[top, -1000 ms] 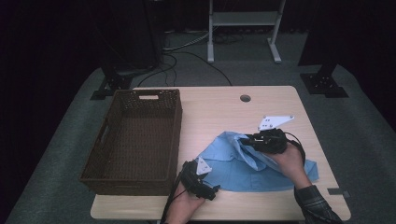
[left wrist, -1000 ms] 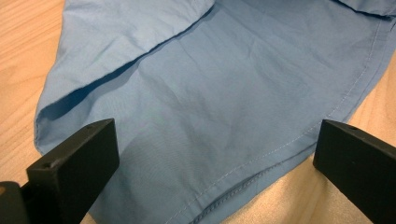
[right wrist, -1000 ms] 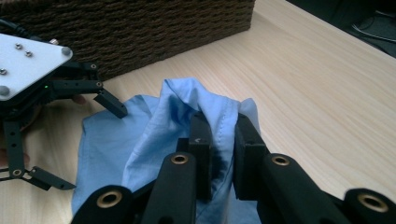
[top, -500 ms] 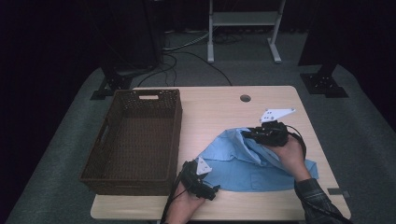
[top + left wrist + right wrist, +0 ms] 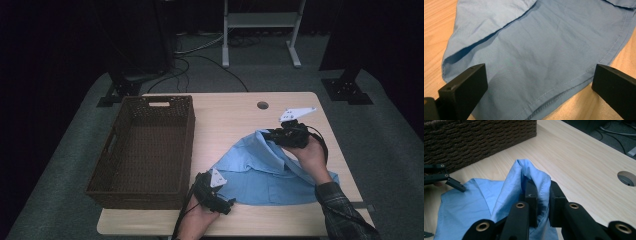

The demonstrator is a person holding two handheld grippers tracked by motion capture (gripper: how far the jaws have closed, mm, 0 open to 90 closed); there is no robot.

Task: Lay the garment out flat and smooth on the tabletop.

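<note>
A light blue shirt (image 5: 270,175) lies crumpled on the near right part of the wooden table (image 5: 230,115). My right gripper (image 5: 266,134) is shut on a fold of the shirt's upper edge, which it holds raised off the table. In the right gripper view the cloth (image 5: 529,172) bunches up between that gripper's (image 5: 541,192) jaws. My left gripper (image 5: 227,205) rests at the shirt's near left corner. In the left gripper view it (image 5: 540,83) stands open wide, its jaws on either side of the stitched hem (image 5: 554,97), not pressing it.
A dark brown wicker basket (image 5: 187,145) stands on the left half of the table and shows bare inside; its woven wall (image 5: 474,140) is near the shirt. A round cable hole (image 5: 262,105) sits at the table's far middle. Bare wood lies beyond the shirt.
My right gripper has moved a little toward the far side of the table, drawing the pinched fold of the shirt with it. The left gripper has stayed where it was.
</note>
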